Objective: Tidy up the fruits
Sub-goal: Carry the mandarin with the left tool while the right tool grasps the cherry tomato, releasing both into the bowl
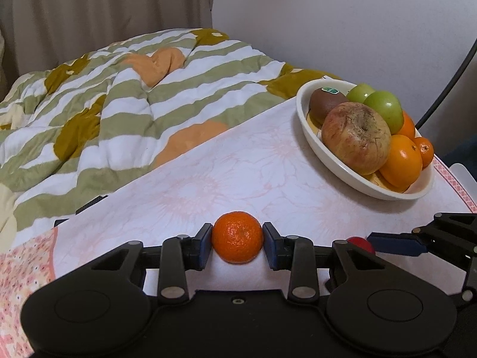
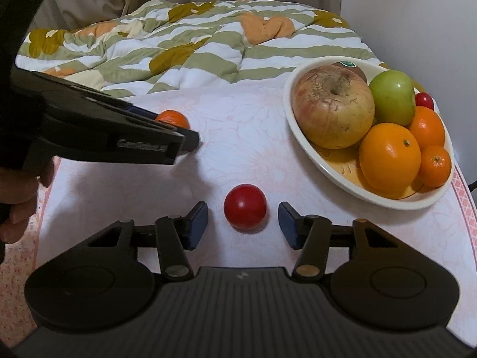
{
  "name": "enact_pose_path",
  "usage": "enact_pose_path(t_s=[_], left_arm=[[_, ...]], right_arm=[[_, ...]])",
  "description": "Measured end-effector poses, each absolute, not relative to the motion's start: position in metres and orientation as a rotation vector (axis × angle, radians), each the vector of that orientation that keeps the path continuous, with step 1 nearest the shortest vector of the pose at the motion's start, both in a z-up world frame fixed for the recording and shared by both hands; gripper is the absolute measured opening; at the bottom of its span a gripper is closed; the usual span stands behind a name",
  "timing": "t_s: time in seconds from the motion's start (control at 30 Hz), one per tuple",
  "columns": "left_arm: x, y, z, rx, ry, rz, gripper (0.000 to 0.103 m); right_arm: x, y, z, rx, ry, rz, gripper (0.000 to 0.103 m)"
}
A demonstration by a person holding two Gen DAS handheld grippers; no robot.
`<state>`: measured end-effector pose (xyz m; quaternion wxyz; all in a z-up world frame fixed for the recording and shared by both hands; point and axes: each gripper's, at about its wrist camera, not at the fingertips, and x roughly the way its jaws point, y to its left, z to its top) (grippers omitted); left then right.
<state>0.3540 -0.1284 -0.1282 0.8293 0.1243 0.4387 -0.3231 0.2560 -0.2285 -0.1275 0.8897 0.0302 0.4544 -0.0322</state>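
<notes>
A small mandarin (image 1: 238,237) rests on the pale floral tabletop (image 1: 208,179), and my left gripper (image 1: 237,246) is shut on it, both blue pads pressing its sides. In the right wrist view a small red fruit (image 2: 245,210) lies on the table between the fingers of my right gripper (image 2: 243,223), which is open: a gap shows on each side of the fruit. The left gripper (image 2: 167,137) and the mandarin (image 2: 174,118) appear at the left there. A white bowl (image 2: 298,89) at the right holds a large apple (image 2: 332,107), green apples, oranges, a kiwi and a small red fruit.
A quilt (image 1: 119,104) with green, white and orange patches lies beyond the table's far edge. A hand (image 2: 18,205) holds the left gripper at the left border. A black cable (image 1: 447,74) runs down past the bowl. The table's patterned rim (image 1: 453,179) is close to the bowl.
</notes>
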Motion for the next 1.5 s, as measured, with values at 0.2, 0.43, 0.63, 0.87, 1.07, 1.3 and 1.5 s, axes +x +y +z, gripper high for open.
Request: enact_pose_path(t_s=[0.2,0.43,0.63,0.87,1.07,1.3,1.5], left_arm=[[0.35,-0.119,-0.121,0.236,0.926,-0.667,0.039],[0.335,-0.112,-0.095,0.195,0.883,-0.651,0.039],[0.312,-0.107,-0.065,0.157,0.827,-0.635,0.039],[0.273,-0.111,-0.03,0.119,0.768,-0.593,0.039],[0.235,-0.129,-0.006,0.085,0.722,-0.518,0.039],[0.196,-0.164,0.011,0.038,0.682,-0.408,0.039],[0.177,-0.2,0.017,0.008,0.654,-0.343,0.039]], right_arm=[[0.257,-0.229,-0.126,0.057,0.93,-0.066,0.045],[0.247,-0.23,-0.11,0.048,0.896,-0.056,0.045],[0.228,-0.233,-0.085,0.043,0.854,-0.058,0.045],[0.195,-0.25,-0.051,0.05,0.811,-0.051,0.045],[0.166,-0.285,-0.026,0.055,0.77,-0.021,0.045],[0.145,-0.337,-0.003,0.017,0.724,0.073,0.045],[0.138,-0.38,0.009,-0.018,0.675,0.132,0.045]])
